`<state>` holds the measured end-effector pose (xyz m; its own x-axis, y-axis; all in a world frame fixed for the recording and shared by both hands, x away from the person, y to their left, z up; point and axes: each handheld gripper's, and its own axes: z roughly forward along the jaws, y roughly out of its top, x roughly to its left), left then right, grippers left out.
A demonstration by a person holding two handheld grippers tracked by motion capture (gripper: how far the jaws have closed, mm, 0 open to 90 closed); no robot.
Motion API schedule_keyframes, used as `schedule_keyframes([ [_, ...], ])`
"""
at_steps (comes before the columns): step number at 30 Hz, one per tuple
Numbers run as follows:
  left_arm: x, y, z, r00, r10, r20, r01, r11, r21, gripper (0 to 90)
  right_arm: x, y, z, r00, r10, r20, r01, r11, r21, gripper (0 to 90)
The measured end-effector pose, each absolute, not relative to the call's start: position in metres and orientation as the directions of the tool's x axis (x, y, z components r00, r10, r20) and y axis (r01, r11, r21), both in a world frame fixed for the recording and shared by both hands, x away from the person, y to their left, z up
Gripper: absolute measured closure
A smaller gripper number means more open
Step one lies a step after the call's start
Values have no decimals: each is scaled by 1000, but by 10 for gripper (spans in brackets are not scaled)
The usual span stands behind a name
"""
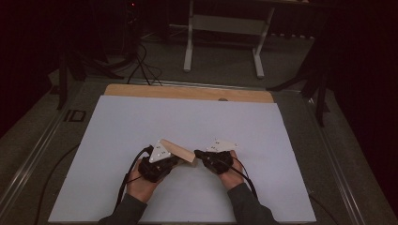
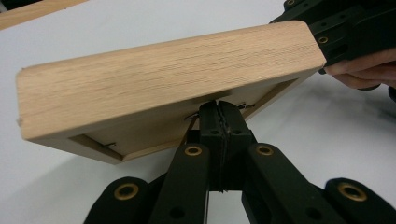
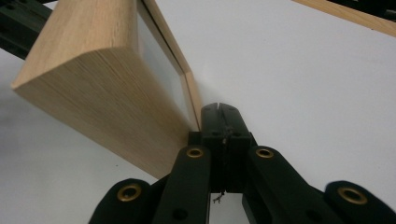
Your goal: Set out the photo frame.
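Two hands: a person's forearms in dark sleeves enter from the near edge, each hand holding a black gripper, close together over the near middle of the table.
Surface: a white sheet (image 1: 141, 126) covers most of the table (image 1: 187, 92), whose bare wooden strip shows along the far edge.
Wooden frame: a light wooden picture frame (image 1: 177, 149) lies tilted between the two grippers, one long edge raised off the sheet; the left gripper view shows its recessed back, the right gripper view its front panel.
Left gripper (image 2: 218, 111): jaws pressed together, their tips at the frame's back, near small metal clips; whether they pinch anything, I cannot tell.
Right gripper (image 3: 219, 112): jaws pressed together, tips just beside the frame's front edge.
Room: dim, with a dark floor, the white legs of another table (image 1: 224, 24) beyond, black stands at both sides, and cables (image 1: 141, 65) trailing across the floor.
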<state>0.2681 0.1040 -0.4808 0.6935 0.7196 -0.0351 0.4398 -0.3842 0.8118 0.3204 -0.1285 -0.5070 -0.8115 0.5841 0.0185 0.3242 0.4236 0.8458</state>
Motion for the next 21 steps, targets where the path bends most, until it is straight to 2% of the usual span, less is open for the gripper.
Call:
schedule_keyframes([
  [21,271,112,-485,675,737,-39,459,-378,804,895,312,-120,-507,-846,533,-2,288,460,840,897],
])
